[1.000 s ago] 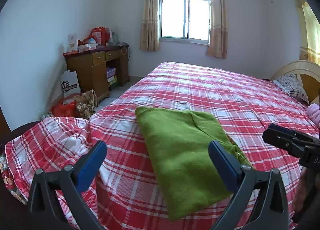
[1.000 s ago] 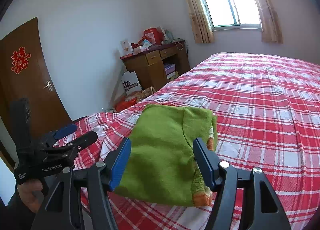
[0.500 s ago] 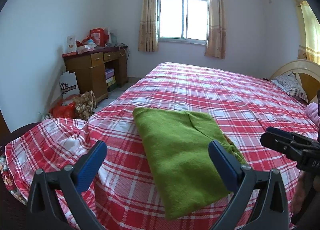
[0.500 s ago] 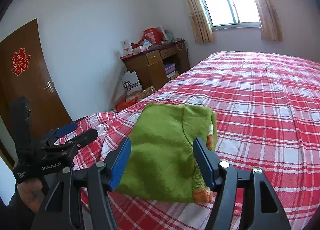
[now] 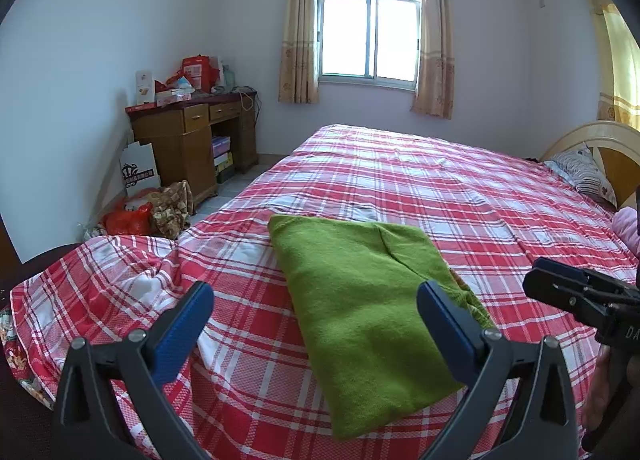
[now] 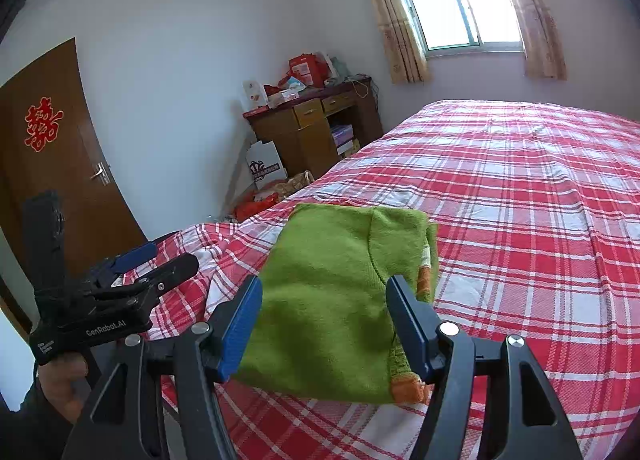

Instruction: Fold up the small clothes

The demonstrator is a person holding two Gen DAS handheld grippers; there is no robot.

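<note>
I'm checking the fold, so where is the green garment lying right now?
The green garment lies folded on the red plaid bedspread near the bed's near edge, ahead of both open grippers; in the right wrist view it sits between the fingers.

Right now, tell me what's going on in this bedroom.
A person holds a hand-held gripper in each hand above a bed with a red plaid sheet. A green garment lies folded on it. The left hand-held gripper and the right hand-held gripper are both open, holding nothing.
</note>
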